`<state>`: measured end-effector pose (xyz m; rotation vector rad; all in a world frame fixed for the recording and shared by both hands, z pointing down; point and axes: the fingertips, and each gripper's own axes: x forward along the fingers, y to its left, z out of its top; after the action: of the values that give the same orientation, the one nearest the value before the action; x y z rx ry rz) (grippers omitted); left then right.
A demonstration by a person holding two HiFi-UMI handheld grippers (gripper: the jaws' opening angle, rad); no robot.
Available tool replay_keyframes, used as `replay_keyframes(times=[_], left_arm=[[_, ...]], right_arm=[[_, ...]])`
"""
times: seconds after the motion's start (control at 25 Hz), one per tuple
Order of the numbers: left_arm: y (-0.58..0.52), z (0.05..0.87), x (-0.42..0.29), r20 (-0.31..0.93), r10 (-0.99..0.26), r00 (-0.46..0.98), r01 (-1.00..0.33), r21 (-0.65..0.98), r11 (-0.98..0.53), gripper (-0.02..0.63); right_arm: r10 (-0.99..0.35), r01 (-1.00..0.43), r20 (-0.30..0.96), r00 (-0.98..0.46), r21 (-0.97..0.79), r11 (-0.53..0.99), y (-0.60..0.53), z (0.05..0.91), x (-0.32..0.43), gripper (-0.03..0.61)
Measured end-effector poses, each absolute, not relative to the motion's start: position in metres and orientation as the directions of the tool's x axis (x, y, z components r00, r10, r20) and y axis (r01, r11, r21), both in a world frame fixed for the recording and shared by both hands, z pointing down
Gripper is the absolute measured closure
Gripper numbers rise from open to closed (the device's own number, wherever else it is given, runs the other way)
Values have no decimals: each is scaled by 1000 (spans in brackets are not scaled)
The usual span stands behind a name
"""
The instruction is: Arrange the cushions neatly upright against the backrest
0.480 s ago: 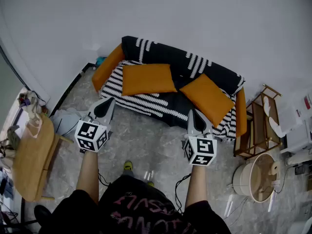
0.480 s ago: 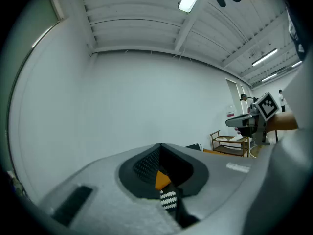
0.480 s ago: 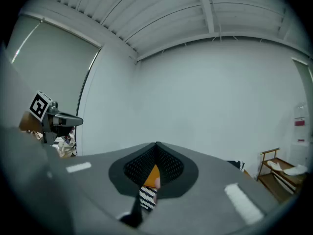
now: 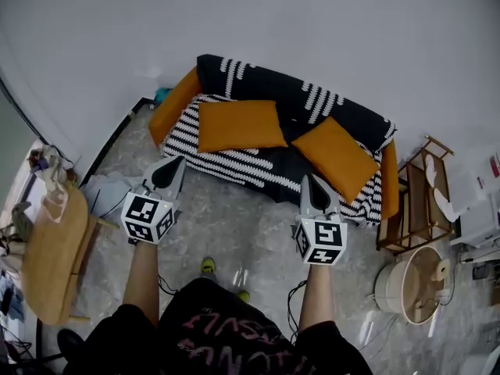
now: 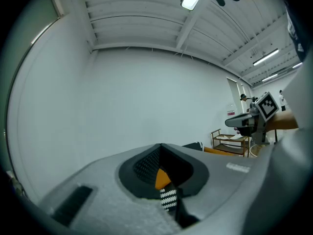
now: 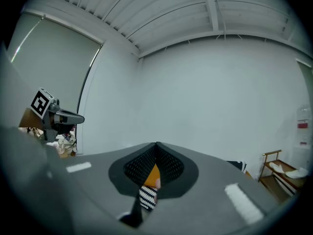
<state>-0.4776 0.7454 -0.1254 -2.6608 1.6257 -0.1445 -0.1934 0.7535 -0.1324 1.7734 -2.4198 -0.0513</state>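
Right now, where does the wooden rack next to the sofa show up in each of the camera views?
Head view: the wooden rack stands at the right edge, midway down.
Left gripper view: the rack is small, right of centre.
Right gripper view: the rack is in the lower right.
Shared landmark: the sofa's striped backrest corner, just left of the rack in every view.

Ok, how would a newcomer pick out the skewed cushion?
Find the sofa with the striped cover and orange arms. Of the two orange cushions on its seat, the skewed cushion is nearer the wooden rack, turned cornerwise; the other cushion lies square.
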Motion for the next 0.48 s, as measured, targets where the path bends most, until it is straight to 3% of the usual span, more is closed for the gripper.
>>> replay_keyframes(times=[0.48], left_arm=[[653, -112, -528, 75, -865, 497, -866, -26, -500, 614]], right_arm=[[-963, -958, 127, -239, 131, 255, 675, -121, -244, 569]])
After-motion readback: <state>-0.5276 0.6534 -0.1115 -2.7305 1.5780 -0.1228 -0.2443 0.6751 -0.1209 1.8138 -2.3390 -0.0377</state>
